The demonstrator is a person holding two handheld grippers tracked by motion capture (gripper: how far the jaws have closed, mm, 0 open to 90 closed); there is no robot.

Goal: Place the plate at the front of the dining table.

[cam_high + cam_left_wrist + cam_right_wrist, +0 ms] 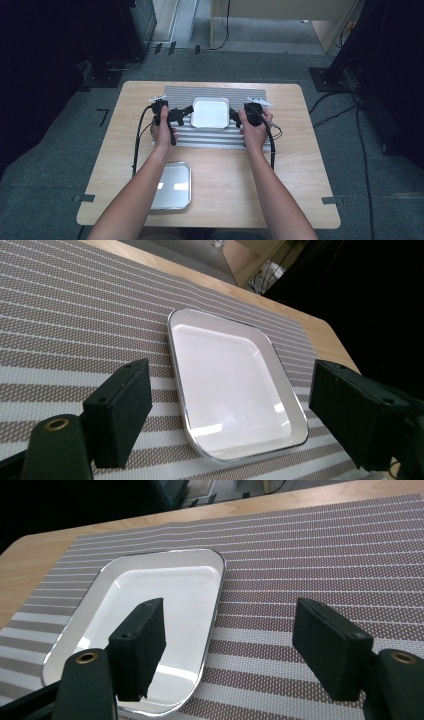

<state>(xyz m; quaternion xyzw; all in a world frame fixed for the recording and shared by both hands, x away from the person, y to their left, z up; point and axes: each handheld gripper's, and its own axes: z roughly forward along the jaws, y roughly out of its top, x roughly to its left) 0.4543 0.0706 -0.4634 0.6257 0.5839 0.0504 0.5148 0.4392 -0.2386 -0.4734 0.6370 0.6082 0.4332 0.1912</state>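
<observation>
A white square tray (210,113) lies flat on the striped placemat (218,139) at the back of the table. My left gripper (188,112) hovers just off its left edge and my right gripper (233,117) just off its right edge. In the left gripper view the tray (230,390) lies beyond my wide-apart jaws, and nothing sits between them. The right gripper view shows the tray (165,600) behind my left jaw, with bare placemat (310,565) in the gap. Both grippers are open and hold nothing.
A shiny metal tray (172,186) rests near the table's front left edge, partly under the left forearm. Cables trail from both grippers across the wooden tabletop (300,170). Dark equipment and cables stand on the floor around the table.
</observation>
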